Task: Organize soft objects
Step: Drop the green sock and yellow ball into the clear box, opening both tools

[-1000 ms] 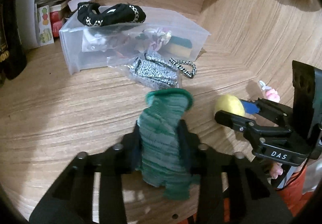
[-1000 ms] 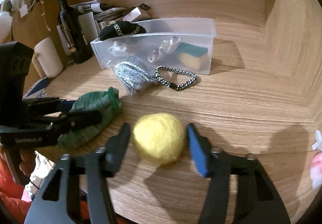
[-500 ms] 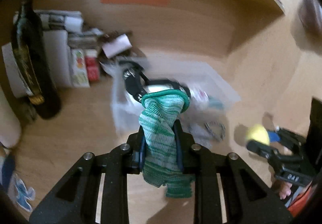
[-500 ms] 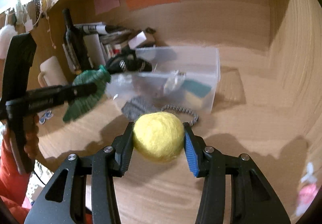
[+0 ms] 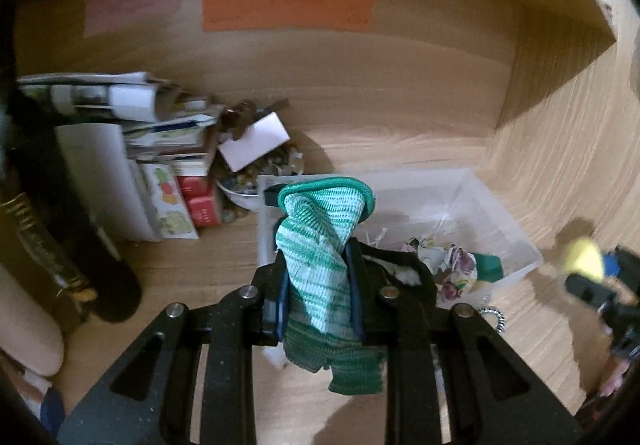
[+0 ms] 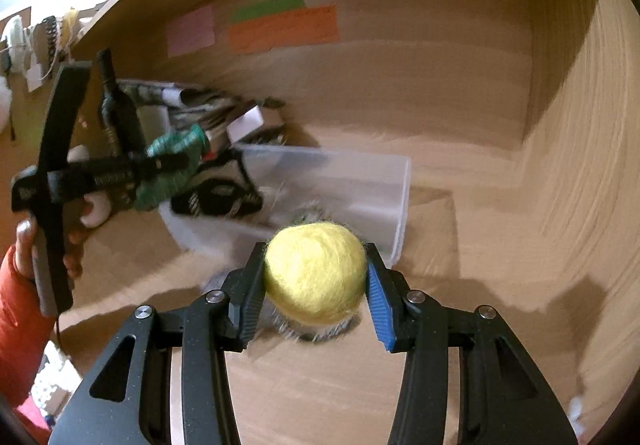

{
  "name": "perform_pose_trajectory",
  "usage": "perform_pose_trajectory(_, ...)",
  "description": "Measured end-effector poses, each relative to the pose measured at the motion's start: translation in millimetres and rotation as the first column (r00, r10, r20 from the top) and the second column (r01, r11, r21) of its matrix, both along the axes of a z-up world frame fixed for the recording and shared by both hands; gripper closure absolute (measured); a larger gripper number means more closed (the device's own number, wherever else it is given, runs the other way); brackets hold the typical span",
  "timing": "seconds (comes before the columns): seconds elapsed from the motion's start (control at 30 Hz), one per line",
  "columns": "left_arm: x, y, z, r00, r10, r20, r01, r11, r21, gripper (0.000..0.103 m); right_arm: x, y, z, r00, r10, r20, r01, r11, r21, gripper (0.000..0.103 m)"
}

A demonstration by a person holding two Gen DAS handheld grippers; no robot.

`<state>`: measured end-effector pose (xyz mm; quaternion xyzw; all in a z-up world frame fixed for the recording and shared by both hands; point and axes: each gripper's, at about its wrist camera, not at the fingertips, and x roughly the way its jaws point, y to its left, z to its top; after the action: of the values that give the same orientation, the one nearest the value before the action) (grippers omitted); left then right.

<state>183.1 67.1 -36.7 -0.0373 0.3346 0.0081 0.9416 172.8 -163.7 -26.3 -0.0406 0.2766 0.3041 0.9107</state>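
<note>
Two grippers, two soft things held above the desk

Left wrist view: the left gripper point(image 5: 318, 293) pinches one green striped knit sock point(image 5: 320, 265) between its two pads; the sock's lower end hangs down behind the fingers and its cuff covers part of the clear plastic bin point(image 5: 508, 229). The bin's contents are blurred: a black strap, a dark green block and crumpled floral fabric can be made out, and the rest is hard to count. At the left edge one dark bottle point(image 5: 44, 229) is cut off by the frame, beside a stack of papers and boxes point(image 5: 160, 133). Three coloured paper strips point(image 5: 286, 5) sit on the back wall. At the right edge the right gripper point(image 5: 596, 281) shows only in part, smeared

Right wrist view: the right gripper point(image 6: 316, 279) clamps one yellow felt ball point(image 6: 316, 273) between a black pad and a blue pad, in front of the bin point(image 6: 360, 185). Something grey, perhaps a mesh pouch, is almost hidden under the ball. To the left, a hand point(image 6: 28, 245) in a red sleeve holds the left gripper point(image 6: 176, 165) with the sock point(image 6: 172, 165) beside the bin's left end, above the black patterned fabric point(image 6: 216, 197)
</note>
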Motion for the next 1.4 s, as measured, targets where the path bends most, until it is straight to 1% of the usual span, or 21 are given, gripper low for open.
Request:
perform_pose_trajectory(0.17, 24, -6, -9, 0.999, -0.038, -0.028, 0.037, 0.999, -0.020, 0.079, 21, 6, 17, 0.999, -0.016, 0.034, 0.016, 1.000, 0.000, 0.060)
perform_pose_trajectory(0.27, 35, -11, -14, 0.998, -0.051, -0.049, 0.050, 0.999, -0.016, 0.079, 34, 18, 19, 1.000, -0.001, 0.028, 0.001, 1.000, -0.008, 0.060)
perform_pose_trajectory(0.37, 46, -15, -24, 0.994, -0.065, -0.086, 0.064, 0.998, -0.024, 0.079, 47, 33, 18, 1.000, 0.020, 0.018, -0.020, 0.999, -0.029, 0.060)
perform_pose_trajectory(0.47, 53, -18, -37, 0.989, -0.070, -0.127, 0.068, 0.998, -0.017, 0.079, 57, 51, 13, 0.999, 0.047, -0.004, -0.048, 0.998, -0.052, 0.060)
perform_pose_trajectory(0.53, 57, -17, -42, 0.987, -0.070, -0.142, 0.067, 0.997, -0.027, 0.079, 63, 60, 8, 0.998, 0.062, -0.014, -0.063, 0.995, -0.075, 0.060)
perform_pose_trajectory(0.63, 55, -16, -41, 0.988, -0.075, -0.138, 0.071, 0.997, -0.038, 0.079, 74, 73, -2, 0.996, 0.076, -0.042, -0.080, 0.990, -0.113, 0.060)
perform_pose_trajectory(0.7, 55, -14, -41, 0.989, -0.069, -0.132, 0.065, 0.997, -0.032, 0.079, 80, 78, -8, 0.995, 0.082, -0.064, -0.089, 0.988, -0.127, 0.060)
perform_pose_trajectory(0.87, 49, -13, -36, 0.990, -0.060, -0.131, 0.056, 0.998, -0.035, 0.078, 94, 84, -23, 0.988, 0.087, -0.127, -0.105, 0.985, -0.140, 0.060)
perform_pose_trajectory(0.93, 48, -11, -36, 0.989, -0.058, -0.136, 0.054, 0.998, -0.038, 0.076, 99, 83, -30, 0.985, 0.085, -0.148, -0.105, 0.985, -0.138, 0.060)
perform_pose_trajectory(1.03, 47, -10, -34, 0.989, -0.054, -0.141, 0.048, 0.998, -0.042, 0.070, 101, 83, -35, 0.986, 0.072, -0.148, -0.093, 0.985, -0.146, 0.059)
perform_pose_trajectory(1.1, 44, -9, -32, 0.989, -0.053, -0.141, 0.045, 0.997, -0.056, 0.067, 100, 84, -38, 0.986, 0.073, -0.151, -0.096, 0.984, -0.150, 0.056)
perform_pose_trajectory(1.17, 38, -7, -28, 0.990, -0.049, -0.132, 0.041, 0.997, -0.064, 0.063, 98, 84, -38, 0.988, 0.071, -0.139, -0.093, 0.983, -0.160, 0.048)
perform_pose_trajectory(1.2, 36, -7, -26, 0.991, -0.047, -0.127, 0.039, 0.997, -0.066, 0.060, 98, 86, -38, 0.989, 0.068, -0.131, -0.089, 0.982, -0.164, 0.046)
perform_pose_trajectory(1.27, 32, -7, -20, 0.993, -0.044, -0.113, 0.036, 0.997, -0.068, 0.056, 94, 85, -35, 0.992, 0.065, -0.106, -0.083, 0.982, -0.172, 0.044)
perform_pose_trajectory(1.33, 26, -6, -15, 0.994, -0.041, -0.097, 0.034, 0.997, -0.068, 0.048, 90, 83, -29, 0.994, 0.065, -0.090, -0.080, 0.982, -0.173, 0.043)
perform_pose_trajectory(1.4, 19, -5, -8, 0.996, -0.044, -0.078, 0.037, 0.996, -0.085, 0.042, 87, 82, -24, 0.995, 0.062, -0.078, -0.074, 0.983, -0.167, 0.034)
